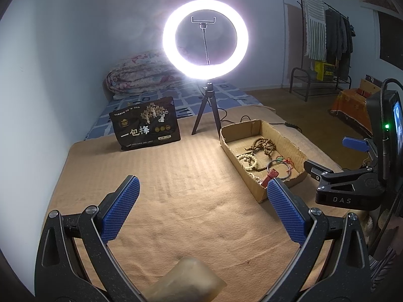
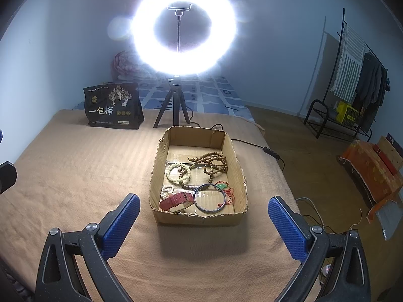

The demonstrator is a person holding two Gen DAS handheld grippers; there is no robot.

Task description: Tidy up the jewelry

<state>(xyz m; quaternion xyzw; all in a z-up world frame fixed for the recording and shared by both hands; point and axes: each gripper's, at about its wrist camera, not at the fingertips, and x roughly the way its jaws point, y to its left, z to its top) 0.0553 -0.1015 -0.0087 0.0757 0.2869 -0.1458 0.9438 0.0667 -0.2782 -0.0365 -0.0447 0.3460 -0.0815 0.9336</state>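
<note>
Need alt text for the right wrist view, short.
An open hand-held gripper faces a cardboard box of jewelry on a tan blanket: bead strands, a red strap, a metal bangle. Behind stand a lit ring light and a black bag.

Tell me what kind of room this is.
Most likely a bedroom in a home: a folded quilt lies on a bed with a patterned sheet, and a clothes rack stands by the wall.
</note>
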